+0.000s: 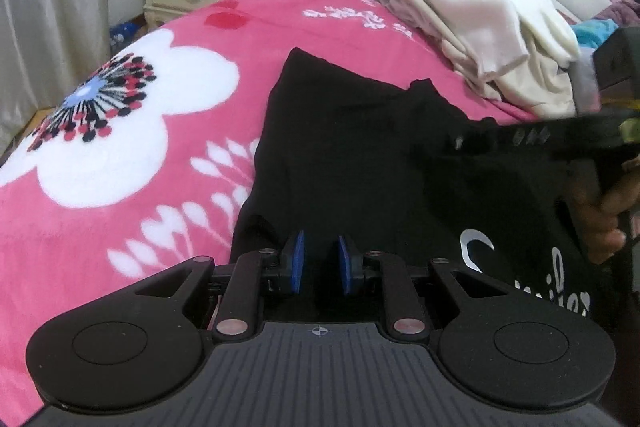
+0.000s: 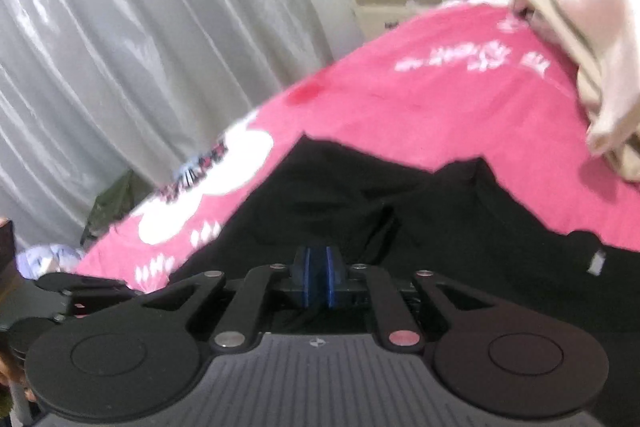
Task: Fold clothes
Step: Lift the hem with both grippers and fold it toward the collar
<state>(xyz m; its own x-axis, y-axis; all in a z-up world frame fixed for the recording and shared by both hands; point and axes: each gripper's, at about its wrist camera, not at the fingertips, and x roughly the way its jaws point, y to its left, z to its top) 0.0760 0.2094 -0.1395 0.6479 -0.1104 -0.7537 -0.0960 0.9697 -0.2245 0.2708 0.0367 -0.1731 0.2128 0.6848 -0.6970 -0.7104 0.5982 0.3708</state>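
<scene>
- We saw the left tongs (image 1: pixel 320 259) slightly apart, blue pads clear of the black shirt (image 1: pixel 360 155) below and ahead of them.
- The right tongs (image 2: pixel 318 277) showed a narrow gap over the same shirt, nothing between.
- Cream clothes (image 1: pixel 480 23) lay beyond on the pink bed (image 1: pixel 140 155).

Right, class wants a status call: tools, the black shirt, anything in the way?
Left tool open, empty, over black shirt. Right tool nearly closed. Shirt flat on pink blanket. Cream clothes pile beside it.
</scene>
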